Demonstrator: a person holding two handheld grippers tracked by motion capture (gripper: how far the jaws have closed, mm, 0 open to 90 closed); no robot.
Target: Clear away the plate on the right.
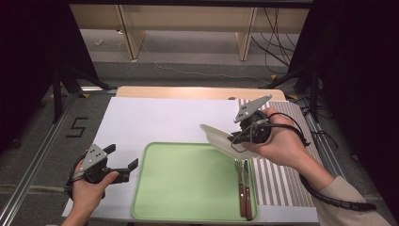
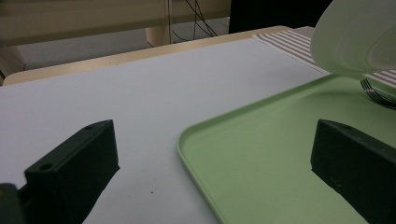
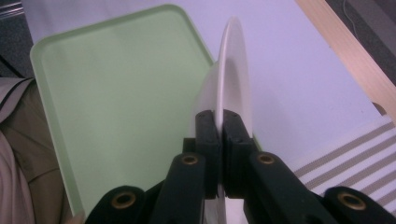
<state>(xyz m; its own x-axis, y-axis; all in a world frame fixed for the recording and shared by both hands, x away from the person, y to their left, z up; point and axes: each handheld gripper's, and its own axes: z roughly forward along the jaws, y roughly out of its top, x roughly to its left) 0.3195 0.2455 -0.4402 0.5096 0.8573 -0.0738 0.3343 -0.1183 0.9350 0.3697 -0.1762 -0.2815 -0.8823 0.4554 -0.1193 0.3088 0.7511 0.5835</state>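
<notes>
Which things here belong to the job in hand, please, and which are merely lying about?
In the job:
- white plate, clamped by its rim in the right gripper
- green tray beneath it

Lying about:
- fork and knife on the tray's right side
- striped mat
- open left gripper

Lab, floor cables (image 1: 277, 28), rig stands (image 1: 57, 89)

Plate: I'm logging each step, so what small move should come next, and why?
Probably carry the plate a little further over the tray and lower it flat. The right gripper is shut on its rim and holds it tilted above the tray's edge; the tray's middle is bare, and the fork and knife lie at its right side.
</notes>
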